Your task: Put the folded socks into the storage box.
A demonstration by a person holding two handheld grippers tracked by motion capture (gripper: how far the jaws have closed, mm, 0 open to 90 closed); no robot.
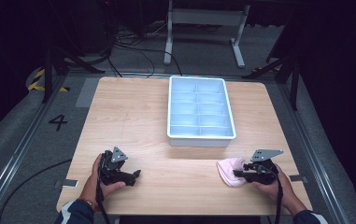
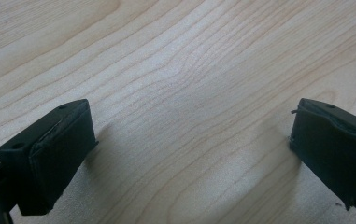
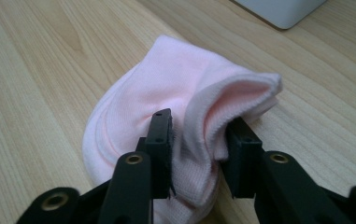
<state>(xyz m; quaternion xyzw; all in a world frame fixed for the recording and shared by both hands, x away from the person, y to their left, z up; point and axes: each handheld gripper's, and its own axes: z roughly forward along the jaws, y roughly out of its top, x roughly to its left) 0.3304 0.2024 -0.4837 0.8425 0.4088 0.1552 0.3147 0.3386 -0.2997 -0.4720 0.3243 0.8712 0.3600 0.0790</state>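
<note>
A pink sock (image 1: pixel 229 170) lies bunched on the wooden table (image 1: pixel 133 116) near the front right. My right gripper (image 1: pixel 238 173) rests at the sock's right side, held by a hand. Seen close in the right gripper view, the pink sock (image 3: pixel 166 88) has its folded cuff pinched between the two black jaws of my right gripper (image 3: pixel 198 154), which press into the fabric. At the front left of the table my left gripper (image 1: pixel 136 175) sits in the other hand. In the left gripper view its jaws stand far apart over bare wood, and my left gripper (image 2: pixel 189 154) holds nothing.
A pale blue tray (image 1: pixel 171 112) divided into several compartments stands at the back middle of the table; its white corner (image 3: pixel 283 9) shows beyond the sock. Stands, cables and a metal frame lie on the floor behind the table.
</note>
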